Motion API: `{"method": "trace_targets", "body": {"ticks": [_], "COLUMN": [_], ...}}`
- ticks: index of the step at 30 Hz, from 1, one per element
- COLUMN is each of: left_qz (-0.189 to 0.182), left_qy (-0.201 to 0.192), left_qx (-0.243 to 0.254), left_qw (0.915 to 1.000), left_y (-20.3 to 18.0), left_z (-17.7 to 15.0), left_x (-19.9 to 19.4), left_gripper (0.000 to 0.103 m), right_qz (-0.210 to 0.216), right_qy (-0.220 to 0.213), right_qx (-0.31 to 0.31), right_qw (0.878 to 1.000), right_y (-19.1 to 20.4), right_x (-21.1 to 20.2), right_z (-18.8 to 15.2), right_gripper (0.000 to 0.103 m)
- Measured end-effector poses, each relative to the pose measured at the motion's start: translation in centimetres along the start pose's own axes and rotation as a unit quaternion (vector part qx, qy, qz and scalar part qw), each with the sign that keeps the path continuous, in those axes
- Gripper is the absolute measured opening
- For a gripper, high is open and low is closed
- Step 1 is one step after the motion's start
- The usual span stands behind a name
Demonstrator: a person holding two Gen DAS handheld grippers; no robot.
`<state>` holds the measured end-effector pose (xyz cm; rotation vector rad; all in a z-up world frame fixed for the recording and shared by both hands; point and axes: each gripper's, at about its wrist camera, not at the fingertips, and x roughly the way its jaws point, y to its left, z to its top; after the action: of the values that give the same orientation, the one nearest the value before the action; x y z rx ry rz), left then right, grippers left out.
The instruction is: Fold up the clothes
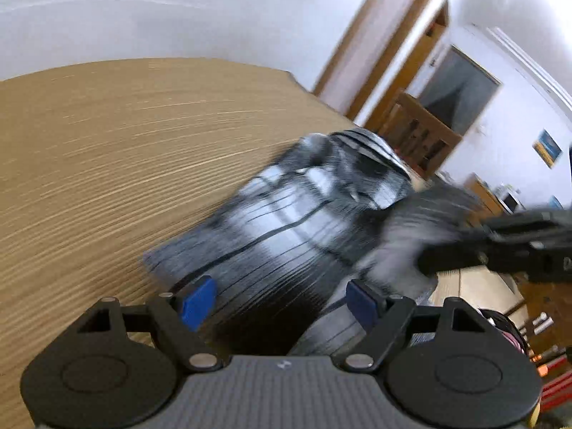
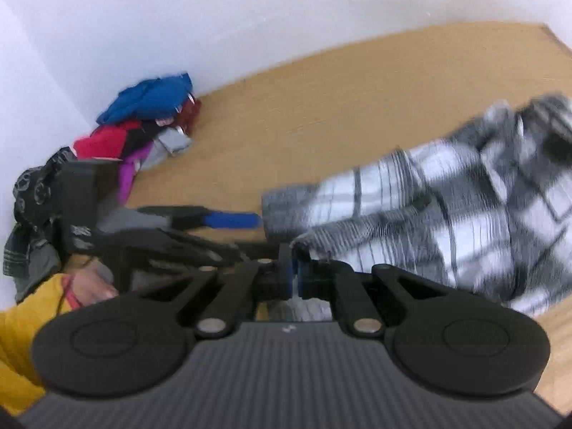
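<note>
Black-and-white checked fabric, a soft woven garment (image 2: 447, 211), lies rumpled on the light wood-grain table (image 1: 107, 150), toward its right side, unfolded as far as the blurred views show. Your right tongs (image 2: 294, 275) are closed tight on an edge of this garment, near its lower hem or cuff; which one cannot be told. Your left tongs (image 1: 277, 302) stand wide, blue pads apart, poised above the near end of the cloth and gripping nothing. Judgement: the task is at an early stage; no clean fold is visible, and the second hold is not yet taken. A heap of blue, red, purple and grey clothes (image 2: 143, 125) waits in the far corner against the white wall (image 2: 178, 18), well apart from the checked garment. Nothing obstructs the open table between them.
</note>
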<state>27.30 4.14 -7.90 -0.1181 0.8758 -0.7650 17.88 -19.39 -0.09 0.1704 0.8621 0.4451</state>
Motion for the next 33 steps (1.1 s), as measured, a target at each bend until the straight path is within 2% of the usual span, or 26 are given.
{"method": "trace_targets", "body": {"ticks": [3,5,6,8,11,13,15,16,17,19,21,22,23,24,30,33], "left_qz": [0.005,0.001,-0.002,-0.002,0.002,0.009,0.015,0.018,0.022,0.028,0.031,0.032,0.032,0.032,0.011,-0.033], "left_qy": [0.012,0.012,0.012,0.012,0.016,0.018,0.021,0.021,0.022,0.023,0.023,0.024,0.025,0.026,0.029,0.028], "left_qx": [0.004,-0.009,-0.018,-0.027,-0.030,-0.029,-0.028,-0.028,-0.028,-0.029,-0.030,-0.032,-0.033,-0.035,-0.045,-0.040], "left_qw": [0.9999,0.9999,0.9998,0.9996,0.9994,0.9994,0.9993,0.9992,0.9991,0.9989,0.9988,0.9987,0.9986,0.9985,0.9985,0.9982], "left_y": [-0.1,0.2,0.5,0.6,0.5,0.2,0.0,-0.1,-0.2,-0.4,-0.5,-0.6,-0.6,-0.5,-0.3,-1.2], "left_z": [0.1,0.0,0.0,0.1,0.4,0.6,0.7,0.8,0.8,0.9,1.0,1.1,1.1,1.2,1.9,2.4], "left_x": [1.3,1.7,1.7,1.8,2.2,2.4,2.5,2.6,2.7,2.9,2.9,2.9,2.9,2.9,2.9,3.0], "left_gripper": [0.083,0.084,0.084,0.084,0.085,0.085,0.085,0.085,0.086,0.086,0.087,0.087,0.087,0.087,0.086,0.086], "right_qz": [-0.007,-0.011,-0.025,-0.053,-0.056,-0.042,-0.023,-0.014,-0.005,0.018,0.043,0.054,0.063,0.062,0.121,0.158], "right_qy": [0.023,0.046,0.056,0.068,0.091,0.104,0.117,0.125,0.132,0.143,0.146,0.145,0.144,0.138,0.086,0.068], "right_qx": [-0.060,-0.118,-0.155,-0.223,-0.320,-0.353,-0.361,-0.359,-0.349,-0.310,-0.273,-0.259,-0.256,-0.263,-0.294,-0.312], "right_qw": [0.998,0.992,0.986,0.971,0.942,0.929,0.925,0.925,0.928,0.940,0.950,0.953,0.954,0.953,0.944,0.934], "right_y": [-0.3,-0.9,-1.3,-1.8,-2.5,-2.9,-3.5,-4.0,-4.6,-6.4,-7.7,-8.1,-8.2,-8.1,-5.1,-2.2], "right_x": [0.6,0.6,0.7,1.1,2.5,3.5,4.5,5.0,5.4,6.1,6.3,6.3,6.0,5.5,-0.6,-3.3], "right_z": [1.2,0.8,0.5,-0.3,-0.7,-0.4,0.3,0.7,1.2,2.2,2.7,2.7,2.7,2.6,1.6,1.5], "right_gripper": [0.017,0.044,0.047,0.049,0.049,0.049,0.050,0.056,0.062,0.066,0.063,0.046,0.019,0.015,0.015,0.015]}}
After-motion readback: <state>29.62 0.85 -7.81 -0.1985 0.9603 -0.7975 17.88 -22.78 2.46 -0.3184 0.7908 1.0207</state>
